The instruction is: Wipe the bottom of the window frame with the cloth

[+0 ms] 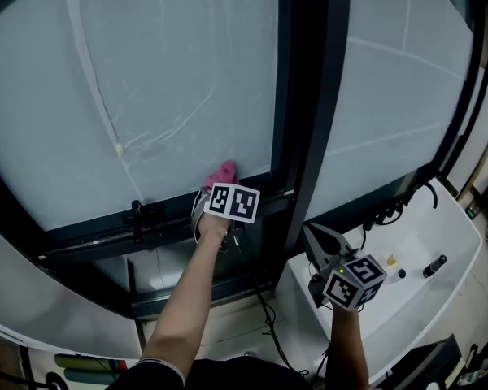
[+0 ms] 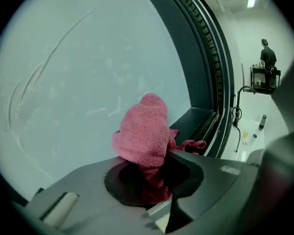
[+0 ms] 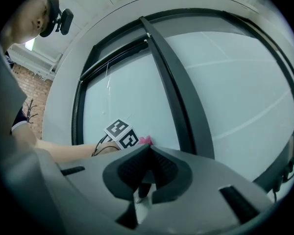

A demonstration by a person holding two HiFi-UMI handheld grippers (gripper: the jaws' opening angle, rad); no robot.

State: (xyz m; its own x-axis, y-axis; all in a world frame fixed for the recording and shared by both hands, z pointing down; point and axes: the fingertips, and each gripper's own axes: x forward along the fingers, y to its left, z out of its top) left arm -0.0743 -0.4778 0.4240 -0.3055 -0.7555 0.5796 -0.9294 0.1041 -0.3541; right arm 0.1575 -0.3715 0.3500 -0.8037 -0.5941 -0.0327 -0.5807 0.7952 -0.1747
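Observation:
A pink cloth (image 1: 224,171) is pressed against the glass just above the bottom rail of the dark window frame (image 1: 171,222), next to the vertical mullion. My left gripper (image 1: 222,184) is shut on it. In the left gripper view the cloth (image 2: 144,129) bulges out of the jaws of the left gripper (image 2: 154,168), and the frame's bottom ledge (image 2: 196,119) runs off to the right. My right gripper (image 1: 320,240) is held lower right, away from the frame, its jaws closed to a point with nothing between them. From the right gripper (image 3: 148,150) the cloth (image 3: 146,140) peeks out beside the left marker cube.
A thick black mullion (image 1: 309,136) divides the two panes. A black handle (image 1: 136,218) sits on the bottom rail to the left. A white sink counter (image 1: 423,299) with a black faucet (image 1: 388,211) lies lower right. A black cable (image 1: 263,303) hangs below the frame.

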